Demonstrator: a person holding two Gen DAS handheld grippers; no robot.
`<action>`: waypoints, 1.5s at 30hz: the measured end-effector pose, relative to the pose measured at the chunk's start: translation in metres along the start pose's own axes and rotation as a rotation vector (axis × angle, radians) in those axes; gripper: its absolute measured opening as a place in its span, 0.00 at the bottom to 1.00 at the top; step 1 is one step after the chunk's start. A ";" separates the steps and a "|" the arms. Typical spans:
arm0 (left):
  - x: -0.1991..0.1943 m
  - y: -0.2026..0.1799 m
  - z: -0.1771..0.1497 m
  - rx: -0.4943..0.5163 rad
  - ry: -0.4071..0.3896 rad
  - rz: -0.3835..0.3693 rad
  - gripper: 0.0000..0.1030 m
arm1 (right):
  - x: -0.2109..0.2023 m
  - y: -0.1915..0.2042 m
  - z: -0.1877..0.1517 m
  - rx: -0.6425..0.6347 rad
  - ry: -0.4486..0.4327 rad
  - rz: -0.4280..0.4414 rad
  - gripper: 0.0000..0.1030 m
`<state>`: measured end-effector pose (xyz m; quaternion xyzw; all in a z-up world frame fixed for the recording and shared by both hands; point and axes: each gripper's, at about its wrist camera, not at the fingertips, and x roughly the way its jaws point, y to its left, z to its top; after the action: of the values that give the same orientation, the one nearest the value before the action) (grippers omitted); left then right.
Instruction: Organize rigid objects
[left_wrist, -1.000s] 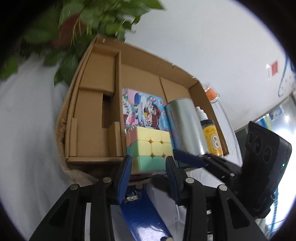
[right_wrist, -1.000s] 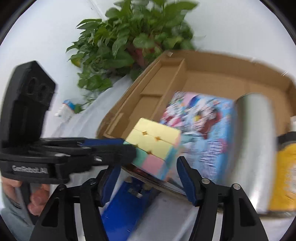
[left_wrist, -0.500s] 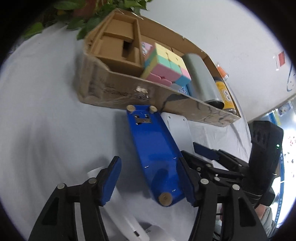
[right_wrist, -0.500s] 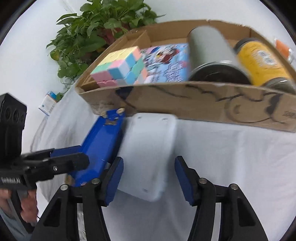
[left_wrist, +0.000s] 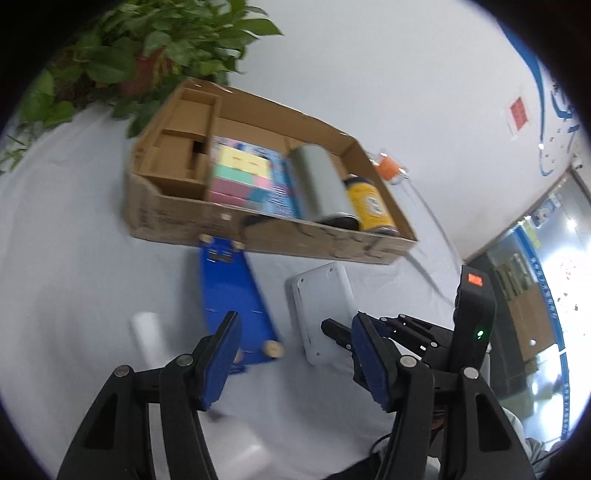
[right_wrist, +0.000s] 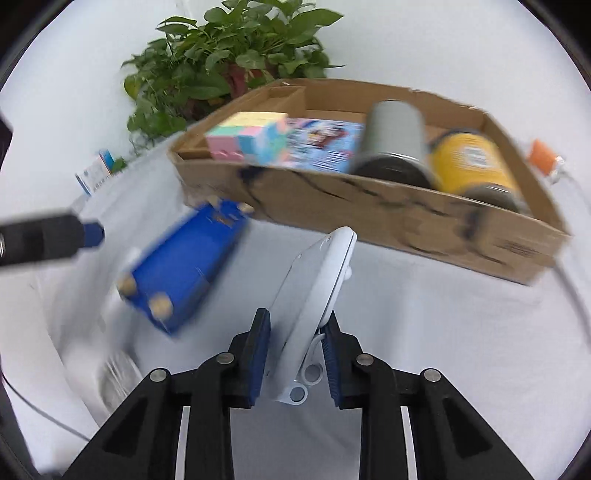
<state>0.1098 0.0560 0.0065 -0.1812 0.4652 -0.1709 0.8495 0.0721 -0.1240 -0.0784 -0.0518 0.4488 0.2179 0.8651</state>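
White case (right_wrist: 314, 280) in right claw (right_wrist: 295, 363)

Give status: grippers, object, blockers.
Right gripper shut on white device, tilted on edge. Left gripper open, empty. Cardboard box ahead; blue board beside, clear.

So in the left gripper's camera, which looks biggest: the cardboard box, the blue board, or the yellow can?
1. cardboard box, clearly the biggest.
2. blue board.
3. yellow can, smallest.
The board lies nearer the camera than the can, so that gap may look bigger than it really is.
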 end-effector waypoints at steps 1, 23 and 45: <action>0.002 -0.007 -0.002 0.003 0.005 -0.028 0.58 | -0.010 -0.007 -0.003 -0.021 0.000 -0.039 0.24; 0.151 -0.087 -0.042 -0.016 0.349 -0.199 0.61 | -0.044 -0.072 -0.105 0.068 -0.049 0.075 0.66; 0.069 -0.087 0.022 0.072 0.111 -0.205 0.37 | -0.084 -0.046 0.009 0.224 -0.216 0.123 0.62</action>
<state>0.1533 -0.0483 0.0084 -0.1874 0.4840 -0.2835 0.8064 0.0564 -0.1902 -0.0105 0.0964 0.3772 0.2232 0.8937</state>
